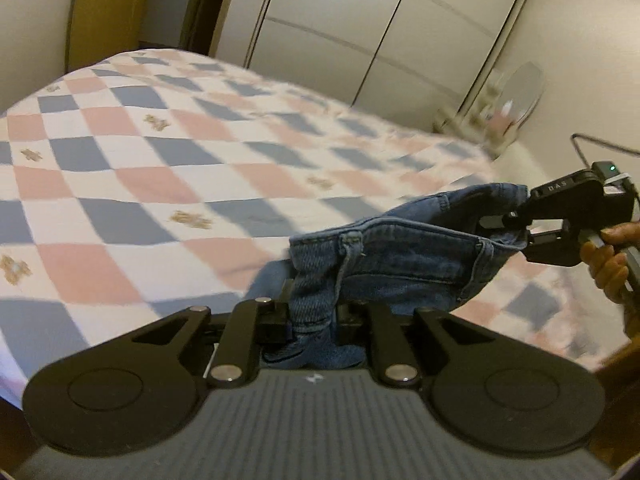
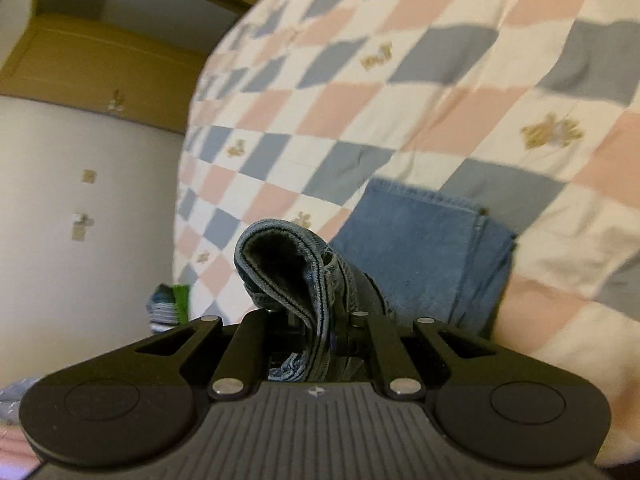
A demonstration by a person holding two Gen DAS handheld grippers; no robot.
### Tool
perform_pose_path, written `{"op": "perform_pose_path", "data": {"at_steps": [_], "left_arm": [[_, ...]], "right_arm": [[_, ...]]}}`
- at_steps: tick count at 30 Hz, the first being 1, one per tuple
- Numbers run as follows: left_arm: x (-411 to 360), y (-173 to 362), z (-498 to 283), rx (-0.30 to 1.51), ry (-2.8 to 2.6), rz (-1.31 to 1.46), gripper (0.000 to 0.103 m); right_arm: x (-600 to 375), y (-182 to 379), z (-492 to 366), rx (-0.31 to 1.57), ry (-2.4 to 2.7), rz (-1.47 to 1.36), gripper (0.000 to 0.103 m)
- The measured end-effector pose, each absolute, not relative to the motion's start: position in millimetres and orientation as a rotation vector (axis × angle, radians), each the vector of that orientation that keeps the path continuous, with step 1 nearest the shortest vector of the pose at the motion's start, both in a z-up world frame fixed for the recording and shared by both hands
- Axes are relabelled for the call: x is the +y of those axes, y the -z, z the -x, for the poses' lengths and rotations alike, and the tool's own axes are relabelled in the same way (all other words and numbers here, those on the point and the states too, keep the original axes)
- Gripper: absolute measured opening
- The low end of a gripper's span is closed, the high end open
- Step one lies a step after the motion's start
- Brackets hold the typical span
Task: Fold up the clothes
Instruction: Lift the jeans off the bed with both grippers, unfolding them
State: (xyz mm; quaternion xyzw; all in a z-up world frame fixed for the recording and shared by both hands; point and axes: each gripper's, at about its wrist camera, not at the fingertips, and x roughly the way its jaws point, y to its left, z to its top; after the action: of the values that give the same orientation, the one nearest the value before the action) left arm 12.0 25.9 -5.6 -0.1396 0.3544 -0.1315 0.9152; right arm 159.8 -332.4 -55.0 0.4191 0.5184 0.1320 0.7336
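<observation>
A pair of blue jeans (image 1: 400, 256) is held up by its waistband above the bed. My left gripper (image 1: 314, 316) is shut on one end of the waistband. My right gripper (image 1: 520, 224) shows at the right of the left wrist view, shut on the other end, with a hand on its handle. In the right wrist view my right gripper (image 2: 320, 332) pinches a bunched fold of waistband (image 2: 288, 268), and the jeans' legs (image 2: 424, 256) hang down onto the quilt below.
The bed has a quilt (image 1: 160, 168) of pink, blue and white checks. A white wardrobe (image 1: 380, 28) and a wooden door (image 1: 104, 8) stand behind it. A fan (image 1: 520, 88) is at the right. Folded clothes (image 2: 168, 308) lie by the bed's edge.
</observation>
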Motion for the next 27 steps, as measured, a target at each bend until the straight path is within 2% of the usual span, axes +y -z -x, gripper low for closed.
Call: {"op": "perform_pose_path", "data": {"at_steps": [3,7,12,14,19,23,27], "left_arm": [[2.4,-6.7,4.0,0.68,0.284,0.354,0.012],[8.0,-25.6,4.2,0.581,0.239,0.394,0.012],[62.1,-43.3,-43.8,0.517,0.119,0.386,0.011],[90.1,-74.0,-67.7,0.45,0.054,0.337,0.011],[145.3,-219.1,-88.5,0.126,-0.111,0.172,0.011],[124.4,-324.4,-65.3,-0.086,-0.174,0.003,0.011],[67.2,-375.6,-26.6,-0.231,-0.226,-0.117,0.011]], "right_arm": [[-371.3,18.5,-134.9,1.106,-0.32,-0.947,0.01],[-388.1,-25.1,-138.8,0.991,-0.36,-0.956,0.011],[-324.2,-64.0,-210.3,0.907,-0.43,-0.865,0.011],[-285.1,-74.1,-251.7,0.9,-0.447,-0.853,0.011],[-181.2,-127.7,-344.7,0.786,-0.603,-0.895,0.011],[-140.5,-218.8,-370.1,0.545,-0.871,-0.98,0.011],[-148.8,-286.0,-377.8,0.378,-1.058,-1.071,0.01]]}}
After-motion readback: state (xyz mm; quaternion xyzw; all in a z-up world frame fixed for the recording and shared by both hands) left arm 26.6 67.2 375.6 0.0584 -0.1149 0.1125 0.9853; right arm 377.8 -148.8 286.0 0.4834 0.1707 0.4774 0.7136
